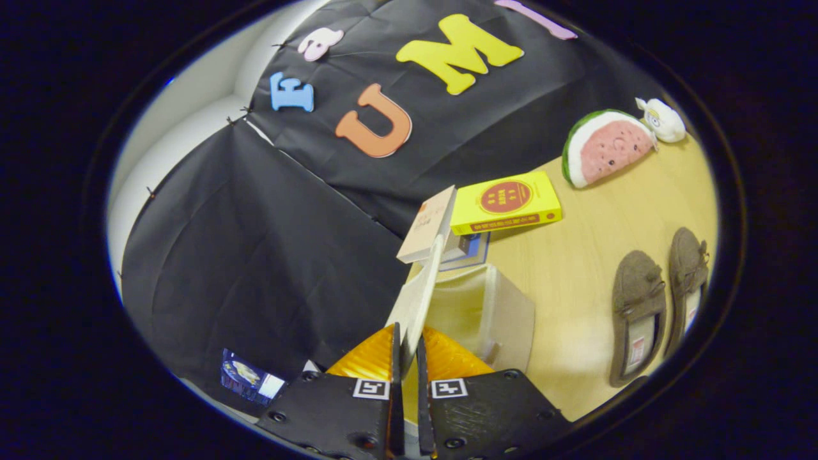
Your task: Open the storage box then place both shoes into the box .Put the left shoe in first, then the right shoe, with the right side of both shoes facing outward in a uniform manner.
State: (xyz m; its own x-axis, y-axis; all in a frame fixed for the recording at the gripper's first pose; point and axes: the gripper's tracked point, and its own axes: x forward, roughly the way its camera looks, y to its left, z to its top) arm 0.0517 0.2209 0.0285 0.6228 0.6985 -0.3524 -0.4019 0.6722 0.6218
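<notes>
Gripper (408,348) pinched on the raised pale lid (415,300) of a translucent plastic storage box (492,316), two brown felt slippers (661,303) beside the box, yellow book (506,202) beyond it

A staged recording booth set up like a home corner: black cloth wall (255,243) hangs behind a pale wooden desk (575,268) carrying household props, a watermelon-slice plush cushion (607,150), a yellow book (506,203) and brown felt slippers (661,303).
</notes>
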